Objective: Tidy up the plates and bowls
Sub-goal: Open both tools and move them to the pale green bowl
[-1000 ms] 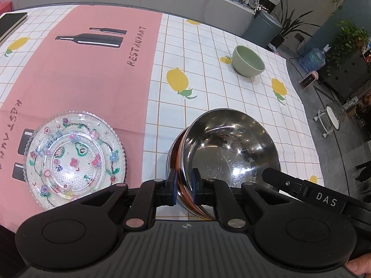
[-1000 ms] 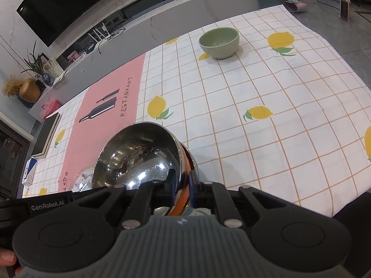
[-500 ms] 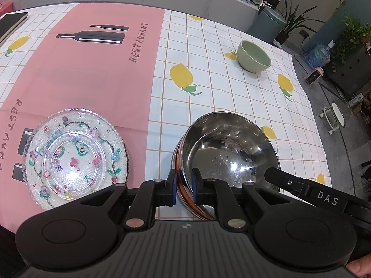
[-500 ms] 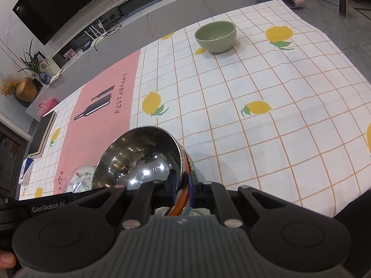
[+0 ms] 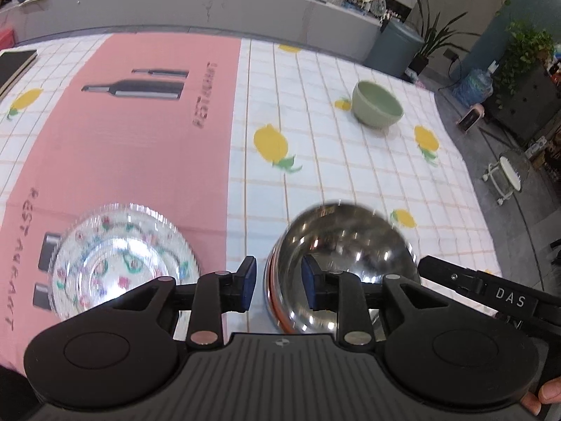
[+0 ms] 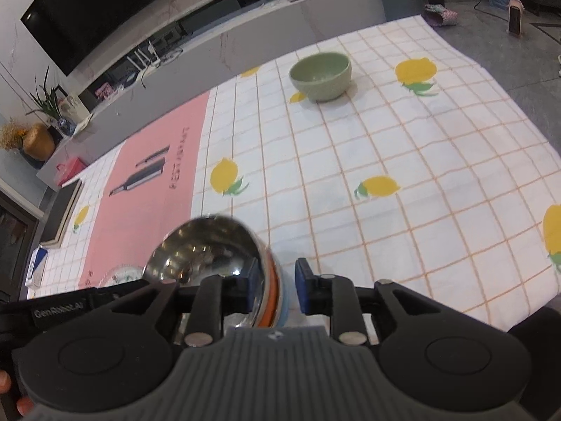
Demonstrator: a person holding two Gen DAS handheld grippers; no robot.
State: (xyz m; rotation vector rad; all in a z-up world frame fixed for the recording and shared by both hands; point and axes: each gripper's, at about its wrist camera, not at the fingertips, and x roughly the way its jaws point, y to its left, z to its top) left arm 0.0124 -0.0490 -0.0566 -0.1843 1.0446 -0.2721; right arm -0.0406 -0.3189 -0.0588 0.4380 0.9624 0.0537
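Observation:
A steel bowl (image 5: 345,242) nested in orange and pale blue bowls sits on the tablecloth near the front edge; it also shows in the right wrist view (image 6: 207,249). My left gripper (image 5: 277,282) is open, its jaws straddling the stack's left rim. My right gripper (image 6: 274,282) is open, straddling the right rim. A floral glass plate (image 5: 119,259) lies left of the stack; its edge shows in the right wrist view (image 6: 121,273). A green bowl (image 5: 377,108) stands far right on the cloth and also shows in the right wrist view (image 6: 320,75).
A pink placemat (image 5: 140,133) printed with bottles covers the left of the lemon-checked tablecloth (image 6: 385,161). A dark book (image 5: 14,66) lies at the far left. A grey counter (image 5: 210,7) runs behind the table. The table's right edge drops to the floor.
Both grippers have opened and let go of the bowl stack's rim. Both have drawn back a little, and the view is blurred by motion.

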